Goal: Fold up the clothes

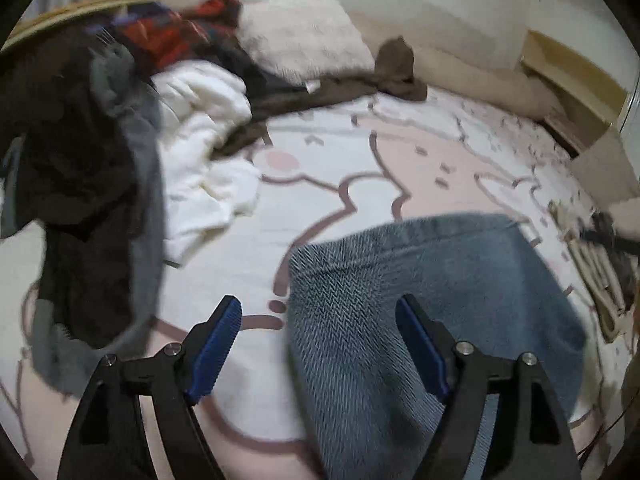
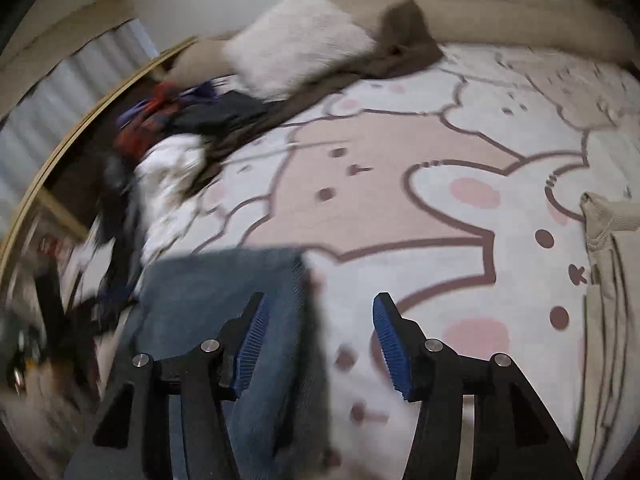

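A folded blue-grey knit garment (image 1: 420, 300) lies on the bed with a pink and white cartoon sheet (image 1: 360, 168). My left gripper (image 1: 318, 312) is open just above the garment's left edge, empty. In the right wrist view the same garment (image 2: 240, 280) lies at the lower left. My right gripper (image 2: 320, 312) is open over its right edge, empty. A pile of unfolded clothes (image 1: 100, 168), dark, grey, white and red, lies at the left.
A fluffy white pillow (image 1: 304, 36) and a brown garment (image 1: 360, 84) lie at the head of the bed. A beige folded garment (image 2: 608, 280) lies at the right. A round wooden-rimmed object (image 2: 60, 152) stands by the left edge.
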The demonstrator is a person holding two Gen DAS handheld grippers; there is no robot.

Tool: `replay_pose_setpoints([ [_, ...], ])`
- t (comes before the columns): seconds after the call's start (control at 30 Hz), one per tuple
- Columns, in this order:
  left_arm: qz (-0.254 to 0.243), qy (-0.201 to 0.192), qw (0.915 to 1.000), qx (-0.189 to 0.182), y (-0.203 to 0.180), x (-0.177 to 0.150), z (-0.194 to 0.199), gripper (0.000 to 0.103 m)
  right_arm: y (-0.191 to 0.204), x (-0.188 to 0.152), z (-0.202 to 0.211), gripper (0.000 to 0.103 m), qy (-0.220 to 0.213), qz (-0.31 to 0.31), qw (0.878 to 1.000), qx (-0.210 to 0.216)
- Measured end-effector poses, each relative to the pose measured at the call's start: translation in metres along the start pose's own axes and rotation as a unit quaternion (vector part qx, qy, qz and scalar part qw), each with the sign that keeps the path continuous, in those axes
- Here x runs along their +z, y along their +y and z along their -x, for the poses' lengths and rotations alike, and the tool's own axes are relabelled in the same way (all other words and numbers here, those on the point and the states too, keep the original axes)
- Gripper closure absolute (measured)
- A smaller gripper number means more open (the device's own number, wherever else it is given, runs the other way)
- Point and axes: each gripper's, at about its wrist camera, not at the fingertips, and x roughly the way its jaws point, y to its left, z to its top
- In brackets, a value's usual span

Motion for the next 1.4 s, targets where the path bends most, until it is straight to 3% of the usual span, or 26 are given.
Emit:
replay_pose_setpoints([
  [0.13, -0.031, -0.027, 0.9988, -0.027, -0.022, -0.024, 0.056, 0.025, 0.048, -0.042, 0.017, 0.056, -0.002, 0.074, 0.997, 0.011],
  [0.3, -0.071, -0.005, 0.9947, -0.074, -0.067, -0.075, 0.084, 0.025, 0.086, -0.082, 0.009, 0.056, 0.011, 0.107, 0.993, 0.045],
  [0.4, -0.103, 0.013, 0.9933, -0.050, -0.082, -0.106, 0.074, 0.025, 0.075, -0.089, -0.003, 0.056, 0.018, 0.092, 0.995, 0.038],
  [0.53, -0.070, 0.036, 0.9960, -0.041, -0.063, -0.126, 0.052, 0.029, 0.054, -0.095, -0.020, 0.056, 0.026, 0.065, 0.997, 0.024],
  [0.67, -0.076, 0.032, 0.9952, -0.052, -0.055, -0.132, 0.045, 0.030, 0.028, -0.105, -0.044, 0.057, 0.048, 0.015, 0.997, 0.061],
  [0.83, -0.097, 0.021, 0.9939, -0.047, -0.058, -0.139, 0.042, 0.029, 0.037, -0.120, -0.041, 0.055, 0.018, 0.053, 0.997, 0.055],
  [0.87, -0.098, 0.017, 0.9940, -0.046, -0.058, -0.141, 0.042, 0.029, 0.042, -0.123, -0.040, 0.047, 0.013, 0.073, 0.996, 0.052],
  [0.9, -0.098, 0.014, 0.9941, -0.044, -0.058, -0.143, 0.042, 0.029, 0.047, -0.127, -0.039, 0.030, 0.011, 0.091, 0.994, 0.059],
  [1.0, -0.105, 0.007, 0.9937, -0.037, -0.059, -0.146, 0.041, 0.029, 0.065, -0.132, -0.041, 0.006, 0.020, 0.139, 0.988, 0.068],
  [1.07, -0.116, 0.005, 0.9928, -0.032, -0.060, -0.148, 0.040, 0.029, 0.078, -0.135, -0.046, 0.000, 0.030, 0.168, 0.984, 0.048],
  [1.4, -0.116, -0.003, 0.9925, -0.037, -0.058, -0.149, 0.041, 0.029, 0.092, -0.129, -0.052, 0.000, 0.065, 0.196, 0.978, 0.014],
])
